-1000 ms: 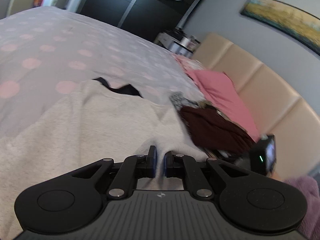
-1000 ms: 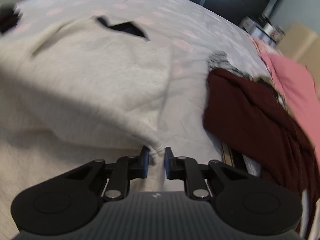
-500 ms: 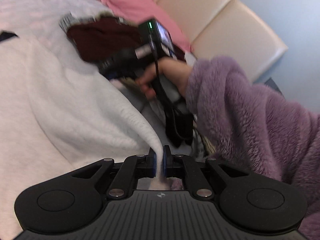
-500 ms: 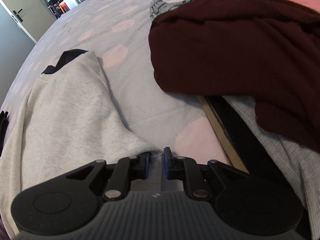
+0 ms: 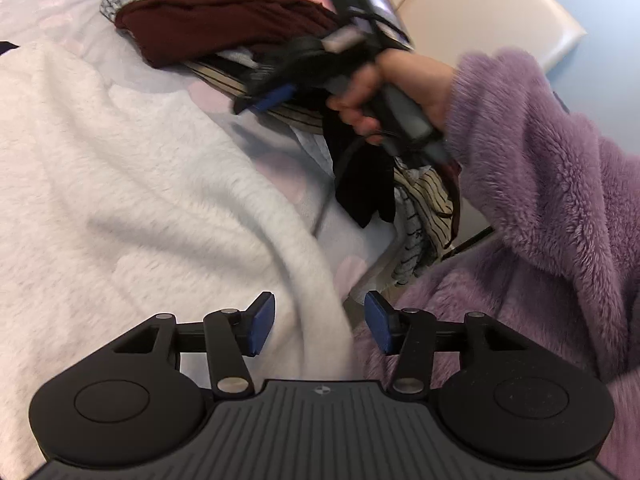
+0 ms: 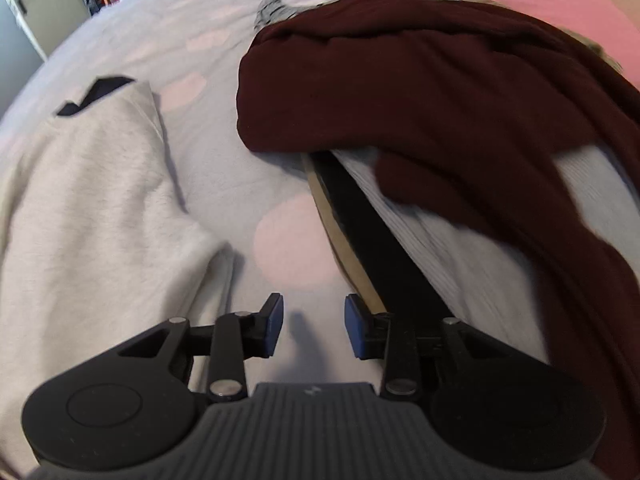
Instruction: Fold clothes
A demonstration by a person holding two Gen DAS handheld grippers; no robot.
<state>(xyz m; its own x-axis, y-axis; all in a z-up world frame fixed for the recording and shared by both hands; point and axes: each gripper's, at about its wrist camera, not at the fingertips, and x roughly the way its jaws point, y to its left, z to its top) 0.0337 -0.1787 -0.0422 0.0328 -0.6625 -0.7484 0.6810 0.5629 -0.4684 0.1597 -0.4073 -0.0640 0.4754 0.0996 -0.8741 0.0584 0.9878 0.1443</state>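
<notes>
You are opening both jaws: the left gripper (image 5: 318,326) is letting the sweater (image 5: 120,184) edge drop between its pads, and the right gripper (image 6: 314,326) is spreading empty over the bedsheet (image 6: 224,152), so the fold can lie flat.

Soft daylight, gentle shadows, fisheye bending at the edges (motion blur smears both views).

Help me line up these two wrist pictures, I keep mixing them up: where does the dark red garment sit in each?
Left wrist view: the dark red garment lies at the top, left of centre, above the white sweater.
Right wrist view: the dark red garment fills the upper right.
Shared landmark: the white sweater, which is left of the garment in the right wrist view.
</notes>
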